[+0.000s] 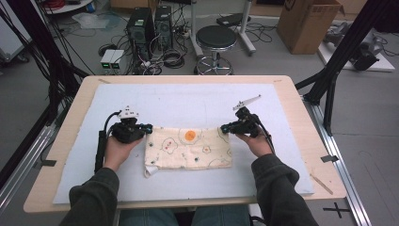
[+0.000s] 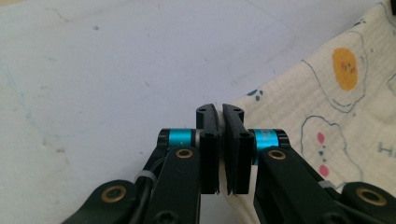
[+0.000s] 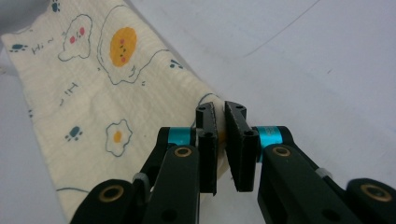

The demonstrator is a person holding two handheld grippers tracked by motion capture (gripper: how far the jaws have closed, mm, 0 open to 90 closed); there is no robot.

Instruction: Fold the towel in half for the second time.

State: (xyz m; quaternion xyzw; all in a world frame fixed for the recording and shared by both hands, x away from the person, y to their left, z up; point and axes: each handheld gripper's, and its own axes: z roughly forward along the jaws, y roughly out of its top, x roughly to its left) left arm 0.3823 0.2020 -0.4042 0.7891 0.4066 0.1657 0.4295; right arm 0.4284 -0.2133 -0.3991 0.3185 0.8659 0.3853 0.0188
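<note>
Cloth (image 1: pixel 188 147) on mat (image 1: pixel 188 101) centre, folded. Left gripper (image 1: pixel 149 127), right gripper (image 1: pixel 223 128) each clamped on far cloth corner. Lift both evenly, keep edge taut, avoid slipping.

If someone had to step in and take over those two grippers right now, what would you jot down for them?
Left gripper: shut on the far left corner of the cloth.
Right gripper: shut on the far right corner.
Cloth: cream with a fried-egg print, lying folded into a strip in the middle of the white mat; its near left corner is a bit rumpled.
Done: both far corners are pinched.
Left: probably to lift the far edge and fold it again or spread it; the pictures do not settle which. Keep both grips tight and move the hands together.
</note>
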